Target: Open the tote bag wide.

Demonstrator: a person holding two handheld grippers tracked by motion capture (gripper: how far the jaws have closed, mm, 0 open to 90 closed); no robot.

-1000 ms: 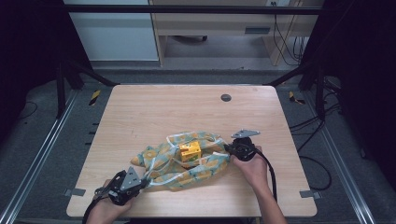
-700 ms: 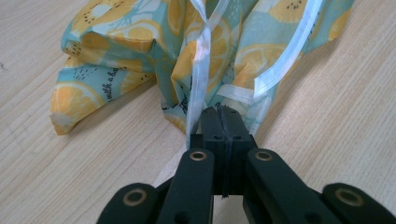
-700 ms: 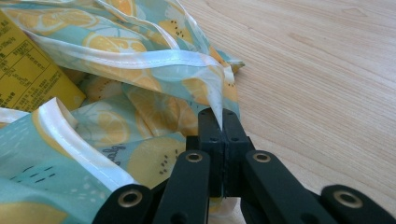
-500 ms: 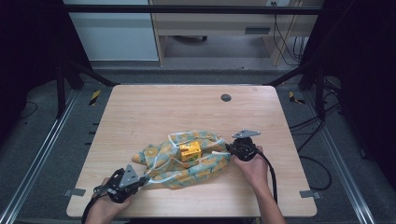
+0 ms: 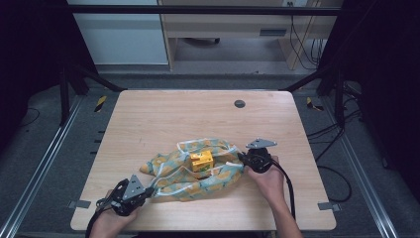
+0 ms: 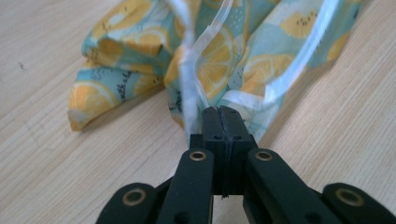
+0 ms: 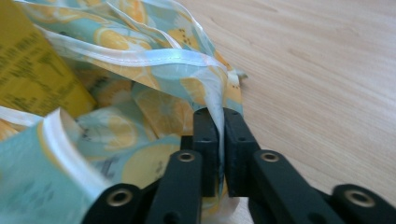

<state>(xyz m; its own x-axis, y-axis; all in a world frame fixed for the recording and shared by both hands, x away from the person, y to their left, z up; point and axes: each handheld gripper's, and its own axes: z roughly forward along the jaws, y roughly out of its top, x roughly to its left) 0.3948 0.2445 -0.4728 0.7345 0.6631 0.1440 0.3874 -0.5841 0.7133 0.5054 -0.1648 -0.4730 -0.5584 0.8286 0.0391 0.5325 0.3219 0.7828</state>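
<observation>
**Lemon-print cloth held at both ends, yellow box in its folds**

From the high view, a wooden table (image 5: 163, 114) carried a crumpled lemon-print cloth (image 5: 173, 182) on its near half, spread from near left to right. A small yellow box (image 5: 201, 160) sat in the hollow at the cloth's middle, with folds rising around it. The left gripper (image 5: 147, 189), held in a hand at the near-left corner, met the cloth's near-left end. The right gripper (image 5: 241, 158), held in the right hand (image 5: 267, 179), met the cloth's right end. A small dark round disc (image 5: 239, 104) lay on the far part of the table, well apart from the cloth.

In the left gripper view, the left gripper (image 6: 221, 111) had its jaws pressed together on the cloth (image 6: 219, 51), pinching it where a pale hem band (image 6: 187, 88) ran down to the jaw tips. The fabric bunched away beyond the jaws over the bare wood.

In the right gripper view, the right gripper (image 7: 219, 113) had its jaws clamped on a thin edge of the cloth (image 7: 154, 107), which passed between them. The yellow box (image 7: 32, 60) stood at the left inside the cloth, with a white-hemmed fold (image 7: 140, 53) arching over it and another fold nearer the camera.
</observation>
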